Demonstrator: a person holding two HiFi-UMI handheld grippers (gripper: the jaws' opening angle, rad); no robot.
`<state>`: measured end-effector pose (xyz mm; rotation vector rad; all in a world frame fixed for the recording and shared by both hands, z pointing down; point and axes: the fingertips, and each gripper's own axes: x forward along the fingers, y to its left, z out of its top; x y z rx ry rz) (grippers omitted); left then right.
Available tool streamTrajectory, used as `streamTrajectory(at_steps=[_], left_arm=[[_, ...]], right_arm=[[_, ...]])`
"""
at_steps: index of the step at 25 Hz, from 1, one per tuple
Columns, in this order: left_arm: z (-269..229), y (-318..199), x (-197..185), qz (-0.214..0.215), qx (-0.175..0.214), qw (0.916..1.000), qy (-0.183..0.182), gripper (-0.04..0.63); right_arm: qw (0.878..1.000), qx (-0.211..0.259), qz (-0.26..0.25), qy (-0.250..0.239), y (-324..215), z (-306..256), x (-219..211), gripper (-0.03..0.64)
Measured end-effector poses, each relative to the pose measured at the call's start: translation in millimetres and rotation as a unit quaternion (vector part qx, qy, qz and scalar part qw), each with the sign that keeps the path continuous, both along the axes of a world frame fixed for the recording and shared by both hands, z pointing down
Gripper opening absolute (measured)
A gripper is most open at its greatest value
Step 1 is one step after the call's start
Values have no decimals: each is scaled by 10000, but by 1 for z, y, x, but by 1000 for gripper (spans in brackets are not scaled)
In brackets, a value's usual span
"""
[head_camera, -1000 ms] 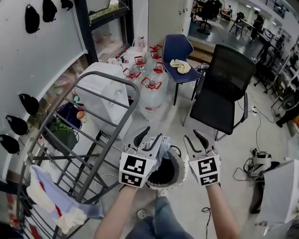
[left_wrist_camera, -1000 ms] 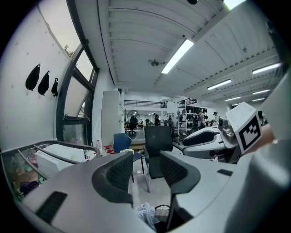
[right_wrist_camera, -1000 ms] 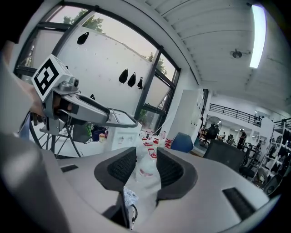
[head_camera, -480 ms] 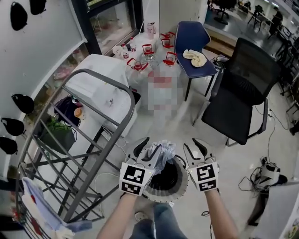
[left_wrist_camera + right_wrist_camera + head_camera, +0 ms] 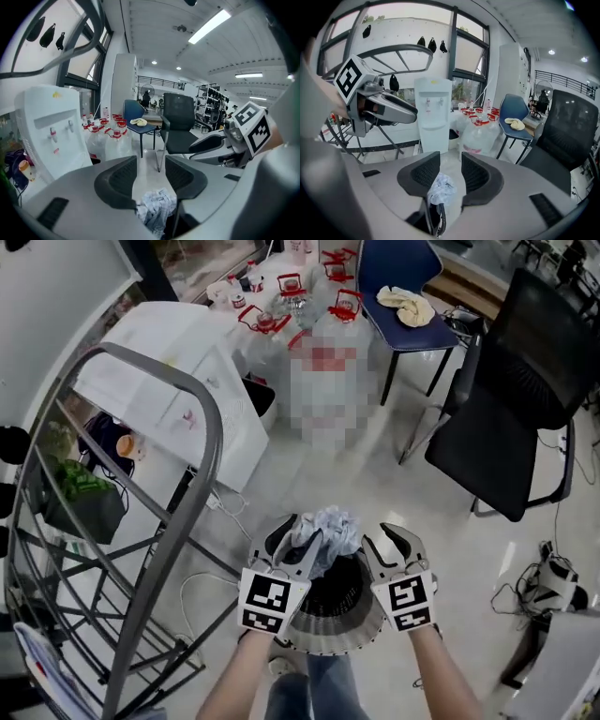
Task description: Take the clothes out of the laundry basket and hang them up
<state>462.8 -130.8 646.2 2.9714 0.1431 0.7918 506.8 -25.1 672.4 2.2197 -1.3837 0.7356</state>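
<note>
In the head view, both grippers hang side by side over the laundry basket (image 5: 349,639), which stands on the floor near the person's feet. A crumpled pale cloth (image 5: 330,525) sits heaped at the basket's far rim. The left gripper (image 5: 296,539) has its jaws apart just beside the cloth's left edge. One finger overlaps the cloth, though I cannot tell whether it touches. The right gripper (image 5: 390,546) is also spread, to the right of the cloth. A grey drying rack (image 5: 184,486) stands to the left, and a black office chair (image 5: 525,381) is far right.

In the left gripper view, the jaws stand wide and released, with nothing pressed between the pads. The cloth lies low in the gap beyond them. A white water dispenser (image 5: 47,126) is to the left.

In the right gripper view, the jaws are likewise parted and hold nothing. The cloth shows below the gap, resting on the basket's dark rim.
</note>
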Motion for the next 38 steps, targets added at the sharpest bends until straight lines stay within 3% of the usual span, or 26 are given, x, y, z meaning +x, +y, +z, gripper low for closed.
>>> streamTrajectory(at_steps=[6,12,19,29,33,38], left_arm=[[88,1,17,-122,-260,9989,-365,190],[143,8,26,-165,-420,9972,-591,190],[163,9,21,-201,-510,9960,-703,190],[172,5,1,-300,-575,9944,-829,190],[173,3,-3,-348,-610,9940,-843,189],[171,1,-10,-387,-652,9934,-862,189]], right_arm=[[9987,-376,-182,-298,-5,91,4,144],[9936,-747,-653,-541,-10,164,-10,143],[9768,-1684,-1082,-765,-5,230,-17,144],[9522,-2604,-1358,-836,5,269,-20,116],[9500,-2658,-1501,-663,4,264,-23,44],[9668,-2149,-1233,-628,-3,237,-20,31]])
